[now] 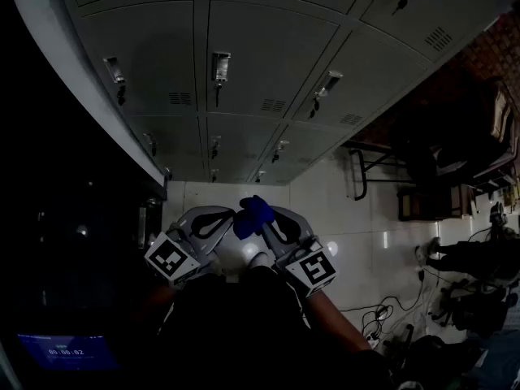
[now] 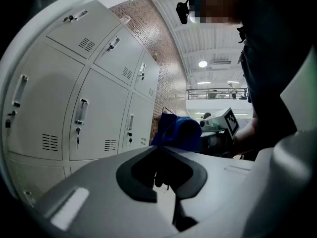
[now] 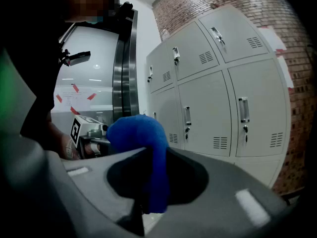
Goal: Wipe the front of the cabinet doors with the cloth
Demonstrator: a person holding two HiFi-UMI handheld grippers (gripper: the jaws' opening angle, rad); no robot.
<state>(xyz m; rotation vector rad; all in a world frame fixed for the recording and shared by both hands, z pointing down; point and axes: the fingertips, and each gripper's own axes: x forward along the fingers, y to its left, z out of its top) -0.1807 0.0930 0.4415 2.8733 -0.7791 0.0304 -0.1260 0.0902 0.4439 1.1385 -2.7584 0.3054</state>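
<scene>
One blue cloth (image 1: 253, 214) sits bunched between the tips of the two grippers, low in the head view and above the pale tiled floor (image 1: 329, 205). It is well apart from the cabinet (image 1: 268, 55).

The right gripper (image 1: 270, 218) has its jaws closed on the cloth. In the right gripper view the cloth (image 3: 148, 152) runs lengthwise along the gap between the jaws. Its long axis stands roughly upright there, its lower end hangs in the hollow between the jaws, and its rounded upper end curls over toward the left gripper's marker cube (image 3: 79, 128).

The left gripper (image 1: 231, 216) has its jaws drawn together at the tips, with only the dark hollow behind them open. In the left gripper view the cloth (image 2: 179, 132) lies right at those tips. It isn't clear whether a fold of it is pinched there.

The two grippers angle inward so their tips nearly meet, both pointing toward the foot of the cabinet. Each carries one marker cube, left (image 1: 171, 260) and right (image 1: 317, 268).

The grey cabinet doors stand three across. Three rows show their handles in the head view, and a further row is cut off by the top edge.
</scene>
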